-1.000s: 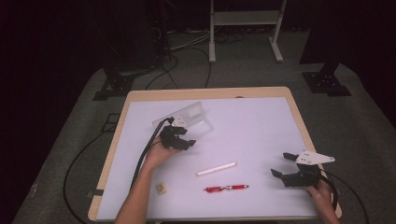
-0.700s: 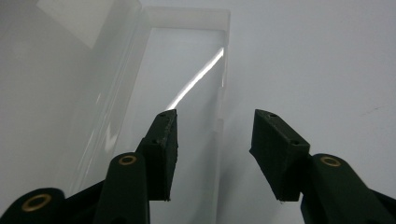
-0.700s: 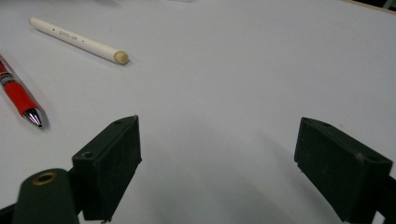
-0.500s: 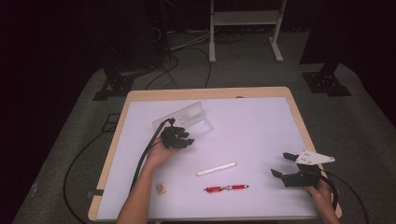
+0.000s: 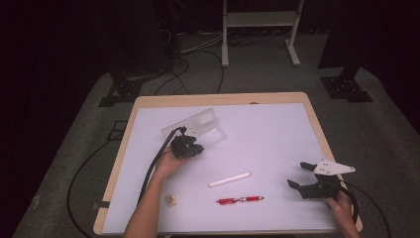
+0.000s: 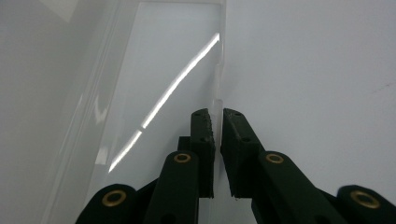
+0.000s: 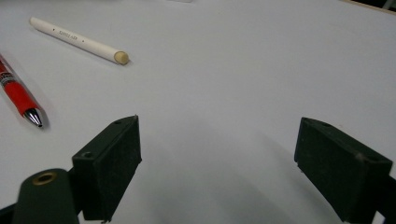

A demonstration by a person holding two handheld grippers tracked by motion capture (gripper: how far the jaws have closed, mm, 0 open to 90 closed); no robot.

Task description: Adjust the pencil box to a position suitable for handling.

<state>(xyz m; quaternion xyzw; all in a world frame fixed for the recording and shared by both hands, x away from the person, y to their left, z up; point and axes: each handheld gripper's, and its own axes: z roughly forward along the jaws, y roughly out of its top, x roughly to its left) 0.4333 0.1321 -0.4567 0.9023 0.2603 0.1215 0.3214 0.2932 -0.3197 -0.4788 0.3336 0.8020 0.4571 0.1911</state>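
Observation:
A clear plastic box point(image 5: 207, 122) lies on the white table top at the back left. My left gripper point(image 5: 192, 140) is at the box's near edge. In the left gripper view the thin clear wall point(image 6: 218, 81) runs in between the two black pads. The left gripper point(image 6: 217, 115) has just been closing and now pinches that wall. My right gripper point(image 5: 298, 174) rests near the table's front right, jaws wide open with nothing between them; in its own view the right gripper point(image 7: 217, 140) frames bare table.
A white pen-like stick point(image 5: 230, 179) point(image 7: 77, 39) and a red pen point(image 5: 240, 200) point(image 7: 18, 95) lie mid-front between the hands. A small tan item point(image 5: 171, 199) sits front left. A cable trails off the table's left edge.
The left hand has shifted slightly at the clear box's edge. The right hand, the stick and the red pen stay where they were.

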